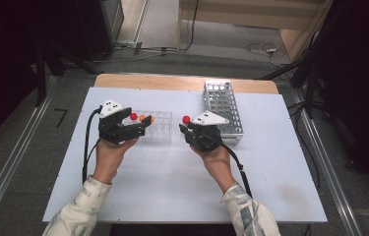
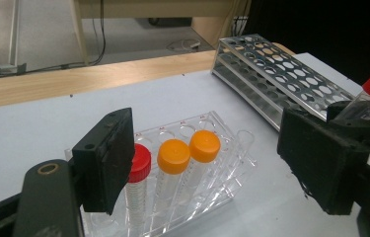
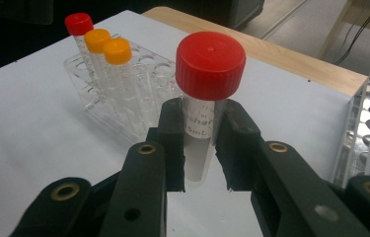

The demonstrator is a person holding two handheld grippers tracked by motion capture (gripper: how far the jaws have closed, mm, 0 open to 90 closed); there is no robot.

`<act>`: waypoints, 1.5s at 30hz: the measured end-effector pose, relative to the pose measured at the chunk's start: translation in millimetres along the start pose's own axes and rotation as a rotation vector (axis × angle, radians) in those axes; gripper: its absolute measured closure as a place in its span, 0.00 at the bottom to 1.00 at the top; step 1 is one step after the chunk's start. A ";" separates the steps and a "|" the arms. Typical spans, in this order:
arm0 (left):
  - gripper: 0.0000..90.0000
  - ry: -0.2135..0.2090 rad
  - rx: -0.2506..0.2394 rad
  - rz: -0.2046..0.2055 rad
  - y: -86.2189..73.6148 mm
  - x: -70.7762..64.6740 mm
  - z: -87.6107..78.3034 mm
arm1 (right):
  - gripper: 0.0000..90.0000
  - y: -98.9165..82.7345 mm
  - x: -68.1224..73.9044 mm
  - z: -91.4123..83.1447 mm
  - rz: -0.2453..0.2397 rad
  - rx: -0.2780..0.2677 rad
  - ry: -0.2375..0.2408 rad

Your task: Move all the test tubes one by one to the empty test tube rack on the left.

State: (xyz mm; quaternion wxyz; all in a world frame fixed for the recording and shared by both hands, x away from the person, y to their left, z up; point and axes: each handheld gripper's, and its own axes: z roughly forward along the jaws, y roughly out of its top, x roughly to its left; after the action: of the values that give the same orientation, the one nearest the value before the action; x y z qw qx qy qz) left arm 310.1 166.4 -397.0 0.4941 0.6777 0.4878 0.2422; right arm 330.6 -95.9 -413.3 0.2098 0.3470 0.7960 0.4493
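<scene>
My right gripper (image 3: 202,123) is shut on a clear tube with a red cap (image 3: 210,64), held upright just above the white table. In the high view this tube (image 1: 186,119) and the right gripper (image 1: 190,129) sit between the two racks. A clear plastic rack (image 2: 212,123) holds one red-capped tube (image 2: 138,163) and two orange-capped tubes (image 2: 174,157). My left gripper (image 2: 212,153) stands open around the rack's near end, its right jaw well apart from the rack. In the high view the left gripper (image 1: 135,122) lies at the clear rack's (image 1: 160,132) left side.
A metal tube rack (image 1: 224,105) with several empty holes stands at the back right of the white table sheet (image 1: 172,182). A wooden strip (image 1: 172,81) runs along the far edge. Cables lie on the floor beyond. A person's sleeved forearms come in from below.
</scene>
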 end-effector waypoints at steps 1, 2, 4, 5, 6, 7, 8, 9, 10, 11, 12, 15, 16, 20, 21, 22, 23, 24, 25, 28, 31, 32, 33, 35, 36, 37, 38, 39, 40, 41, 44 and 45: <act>0.25 -0.003 0.001 0.000 -0.1 -0.4 0.1 | 0.79 -0.1 0.9 0.6 -0.001 -0.003 0.004; 0.25 -0.005 0.003 0.004 -0.1 -0.7 0.0 | 0.79 -0.3 2.0 0.7 -0.001 0.000 0.006; 0.25 -0.007 0.003 0.006 0.0 -1.6 -0.1 | 0.79 -0.6 3.8 1.7 -0.007 0.002 0.011; 0.25 -0.008 0.002 0.005 0.1 -2.2 -0.1 | 0.79 -0.8 4.8 2.3 -0.009 0.000 0.013; 0.25 -0.009 0.000 0.006 0.1 -2.7 -0.1 | 0.79 -0.9 6.1 2.7 -0.005 0.003 0.014; 0.25 -0.010 -0.001 0.006 0.1 -3.2 0.0 | 0.79 -1.1 6.9 3.4 -0.009 0.003 0.016; 0.25 -0.011 0.001 0.008 0.1 -3.5 -0.1 | 0.79 -1.4 8.0 4.0 -0.010 0.005 0.018; 0.25 -0.010 0.002 0.009 0.0 -3.8 0.0 | 0.79 -1.7 9.0 4.7 -0.013 0.006 0.020; 0.25 -0.010 0.004 0.010 0.0 -4.1 0.0 | 0.79 -2.0 10.3 5.2 -0.009 0.009 0.023; 0.25 -0.012 0.005 0.011 -0.1 -4.3 0.1 | 0.79 -2.4 11.1 6.2 -0.013 0.008 0.026; 0.25 -0.014 0.005 0.012 -0.2 -4.6 0.4 | 0.79 -2.7 12.1 6.8 -0.014 0.011 0.027; 0.25 -0.015 0.005 0.013 -0.4 -5.6 0.6 | 0.79 -3.5 15.0 9.1 -0.016 0.015 0.033; 0.25 -0.016 0.006 0.014 -0.4 -5.8 0.6 | 0.79 -3.8 16.2 9.9 -0.017 0.016 0.036; 0.25 -0.020 0.006 0.016 -0.5 -7.2 0.8 | 0.79 -4.9 21.1 13.8 -0.022 0.020 0.046; 0.25 -0.021 0.007 0.018 -0.6 -7.7 0.7 | 0.79 -5.0 22.0 14.5 -0.024 0.023 0.048; 0.25 -0.021 0.007 0.020 -0.7 -8.3 0.8 | 0.79 -5.0 23.1 15.5 -0.025 0.024 0.049; 0.25 -0.024 0.009 0.022 -0.7 -9.0 0.9 | 0.79 -5.1 24.2 16.4 -0.023 0.026 0.050; 0.25 -0.025 0.009 0.023 -0.9 -9.9 1.3 | 0.79 -5.2 24.9 17.3 -0.026 0.027 0.053; 0.25 -0.027 0.012 0.027 -1.1 -10.7 1.6 | 0.79 -5.3 26.3 18.4 -0.025 0.027 0.056; 0.25 -0.038 0.019 0.032 -1.7 -13.4 3.2 | 0.79 -5.4 29.5 20.7 -0.029 0.037 0.058; 0.25 -0.049 0.021 0.037 -2.2 -16.4 4.2 | 0.79 -5.2 31.3 23.4 -0.033 0.039 0.062; 0.25 -0.053 0.021 0.036 -2.2 -17.4 4.3 | 0.79 -5.1 32.1 24.1 -0.033 0.042 0.064; 0.25 -0.057 0.023 0.038 -2.1 -18.1 4.3 | 0.79 -5.0 32.7 25.2 -0.035 0.042 0.066; 0.25 -0.070 0.023 0.038 -2.3 -20.0 4.4 | 0.79 -4.7 34.1 26.7 -0.035 0.045 0.069; 0.25 -0.072 0.025 0.040 -2.4 -21.2 4.5 | 0.79 -4.7 34.8 27.6 -0.034 0.045 0.069; 0.25 -0.076 0.024 0.041 -2.6 -22.7 4.9 | 0.79 -4.6 35.1 28.4 -0.038 0.046 0.072; 0.25 -0.082 0.026 0.041 -2.9 -24.2 5.2 | 0.79 -4.3 35.8 28.9 -0.036 0.050 0.071; 0.25 -0.087 0.029 0.046 -3.1 -25.6 5.7 | 0.79 -4.1 36.5 29.4 -0.035 0.051 0.072; 0.25 -0.095 0.031 0.049 -3.4 -27.1 6.2 | 0.79 -3.8 37.0 30.2 -0.037 0.049 0.076; 0.25 -0.101 0.036 0.049 -3.7 -28.8 6.7 | 0.79 -3.6 37.9 30.8 -0.034 0.051 0.075; 0.27 -0.119 0.042 0.064 -4.7 -32.4 8.3 | 0.79 -3.2 40.0 32.8 -0.038 0.052 0.080; 0.28 -0.123 0.048 0.070 -4.9 -33.0 8.5 | 0.79 -2.9 40.9 33.3 -0.039 0.051 0.081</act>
State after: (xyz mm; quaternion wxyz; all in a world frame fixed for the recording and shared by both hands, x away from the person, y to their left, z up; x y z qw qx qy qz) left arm 301.5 133.2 -399.8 0.4979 0.7197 0.4381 0.2056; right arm 323.7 -47.6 -433.6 0.1770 0.3181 0.8218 0.4383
